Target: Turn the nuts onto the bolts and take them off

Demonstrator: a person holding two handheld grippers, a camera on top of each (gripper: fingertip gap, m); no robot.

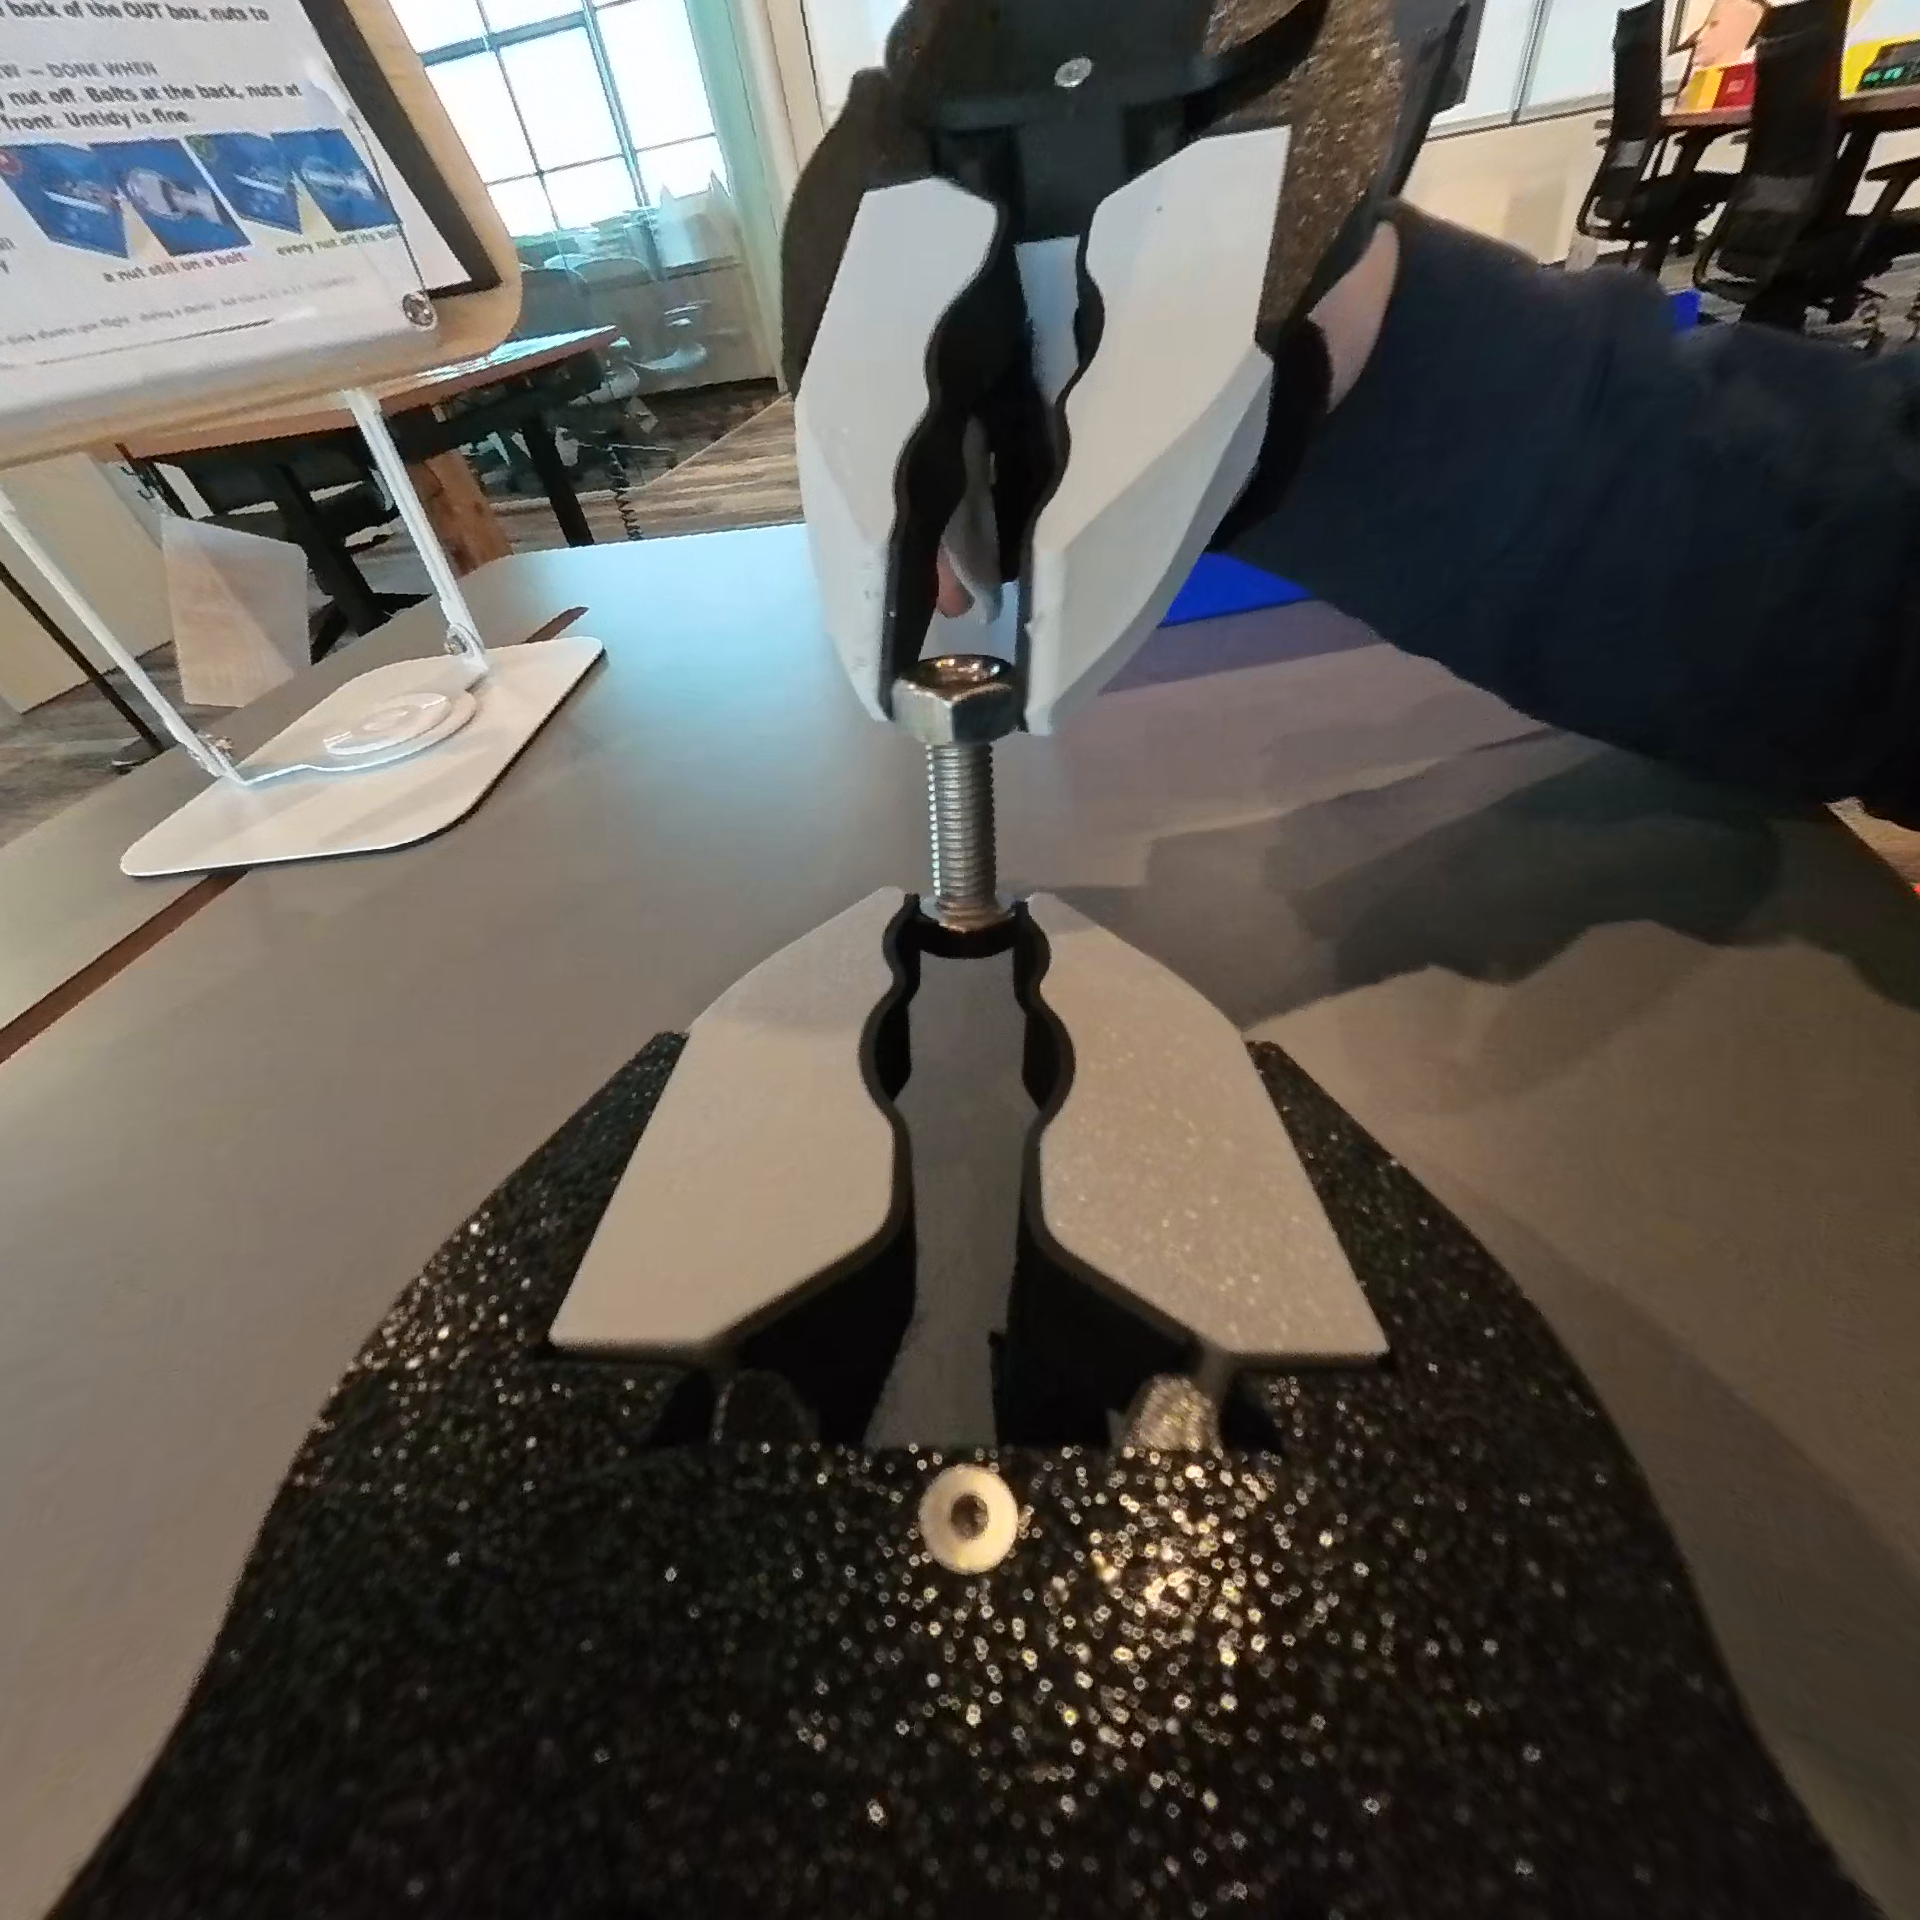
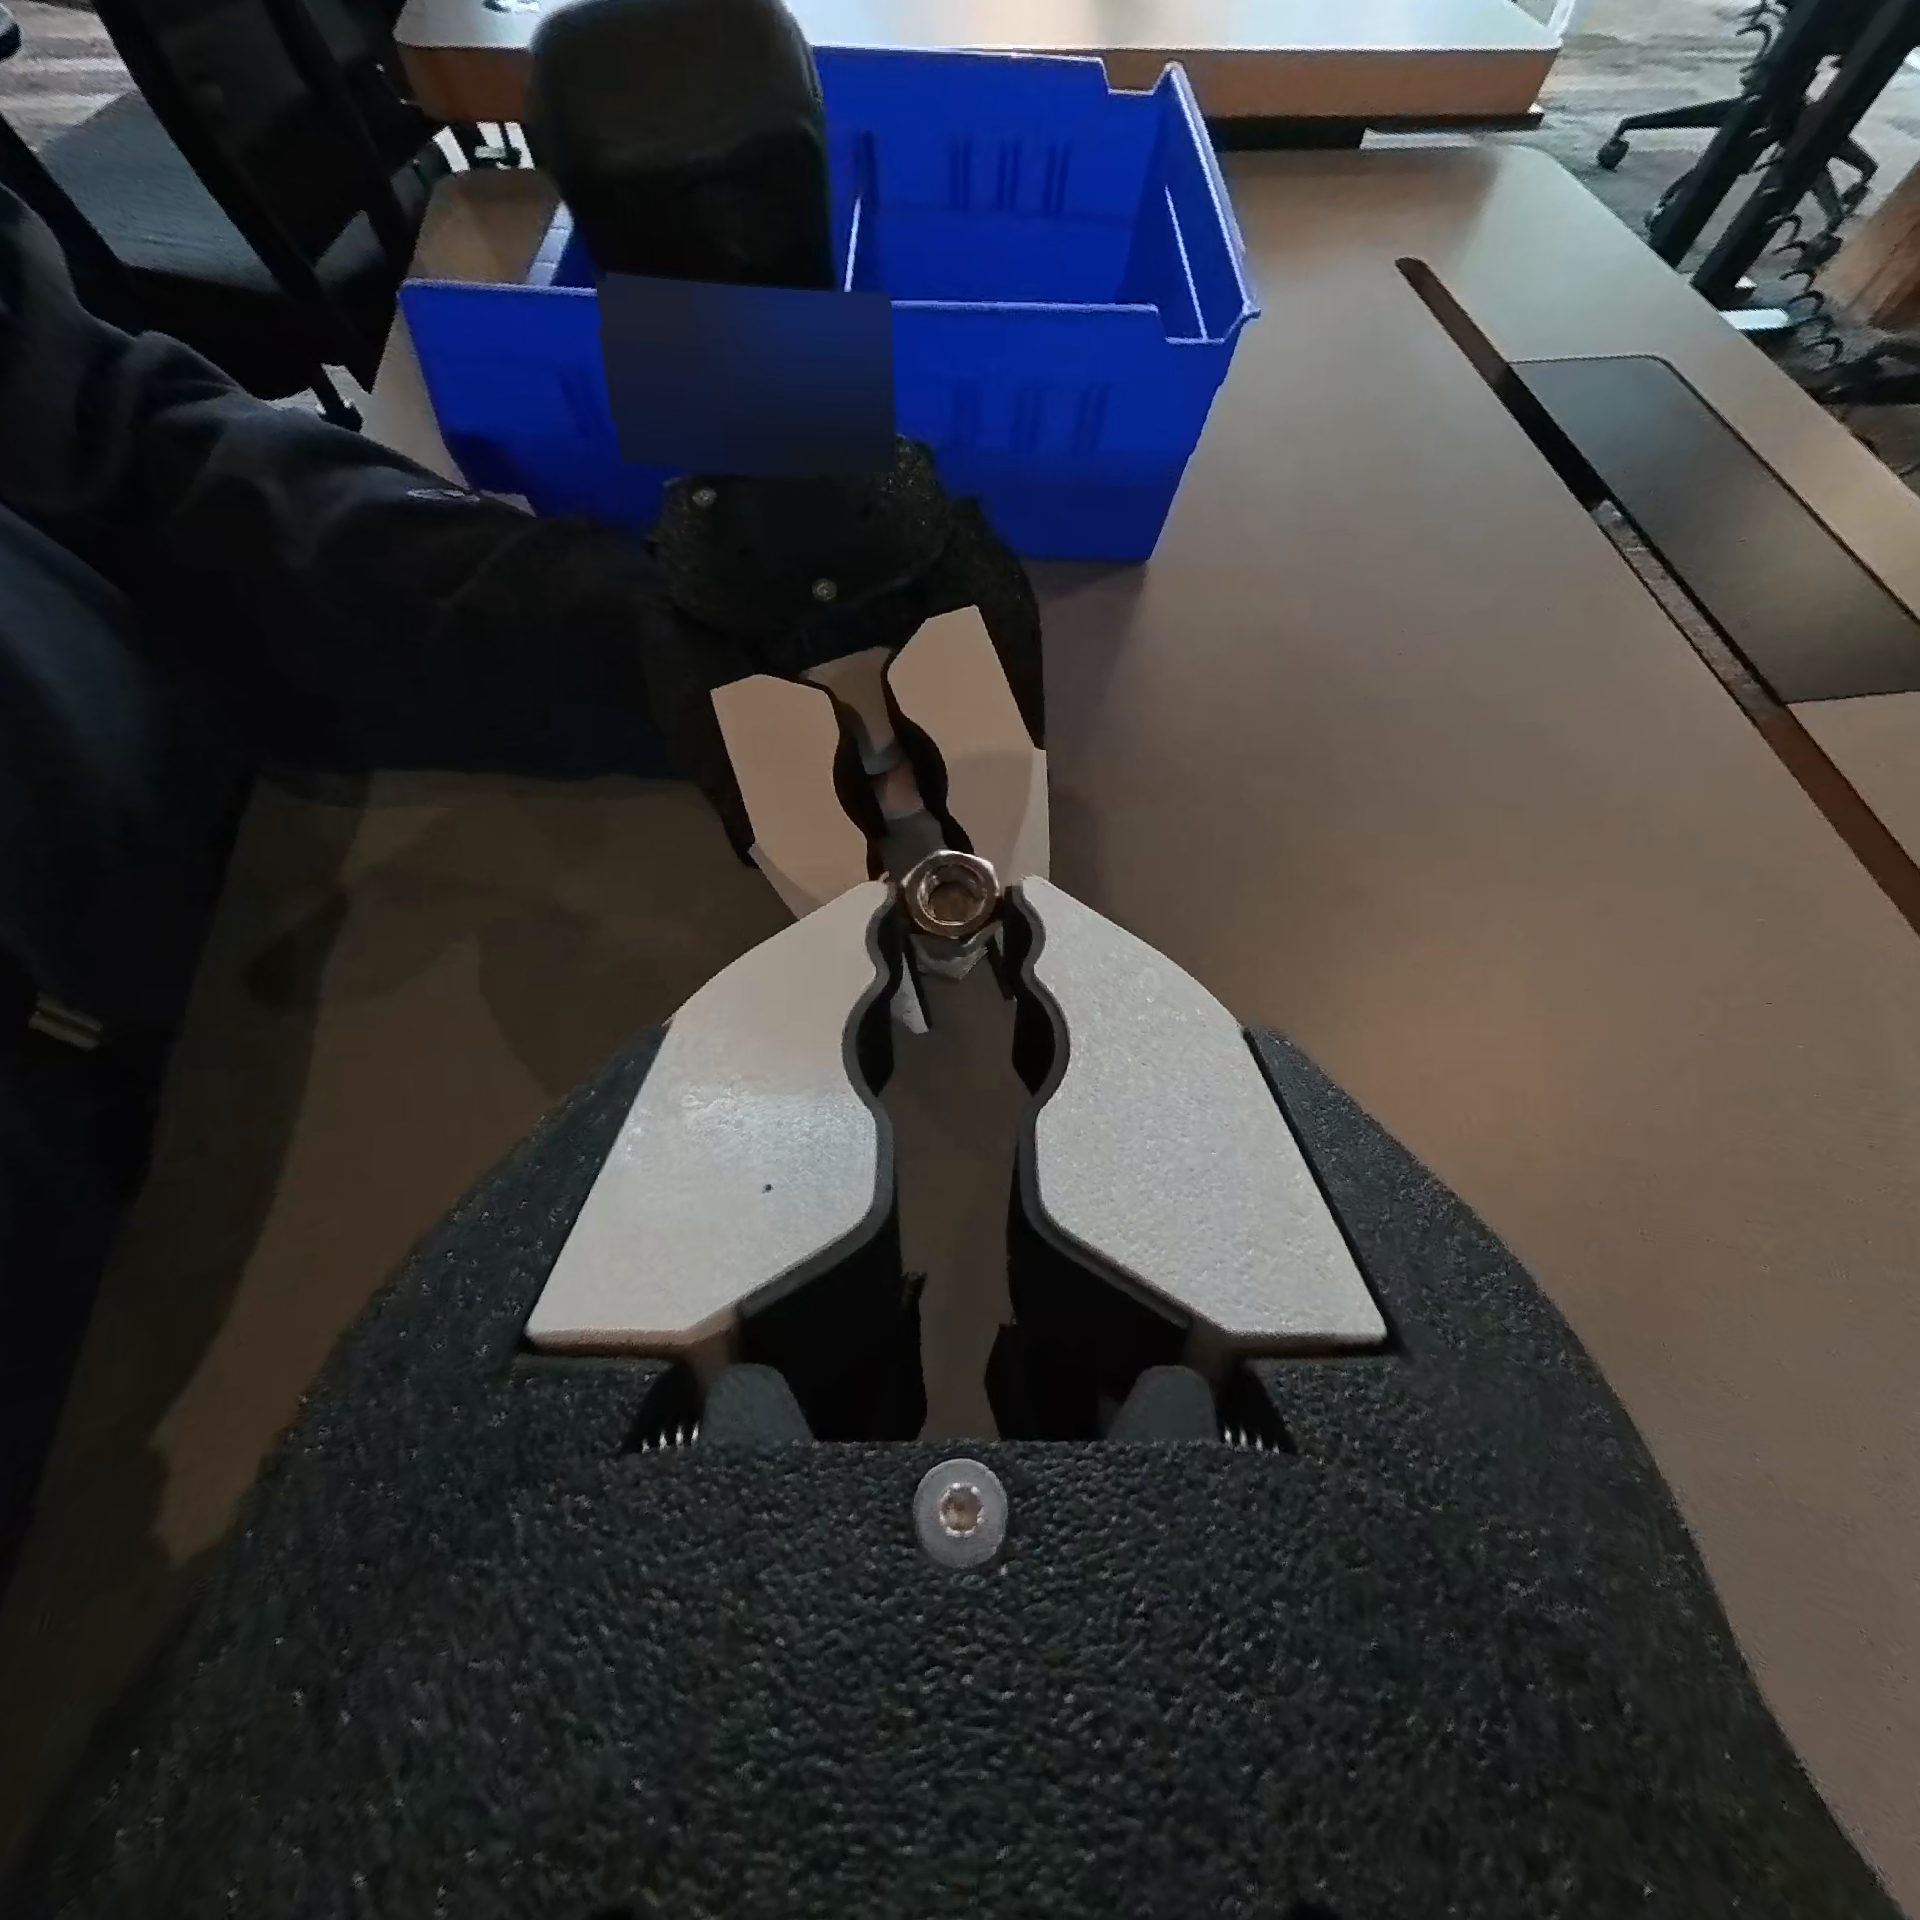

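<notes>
Blue bin (image 2: pixel 1039 416) behind both tools (image 2: pixel 951 883)

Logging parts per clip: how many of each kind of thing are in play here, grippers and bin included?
Grippers: 2, left and right
Bolts: 1
Nuts: 1
Blue bins: 1
Sign stands: 1
Total: 6

bolt (image 1: pixel 962 831) head hidden between fingertips | instruction sheet (image 1: pixel 187 156) cut off at frame edge
</notes>
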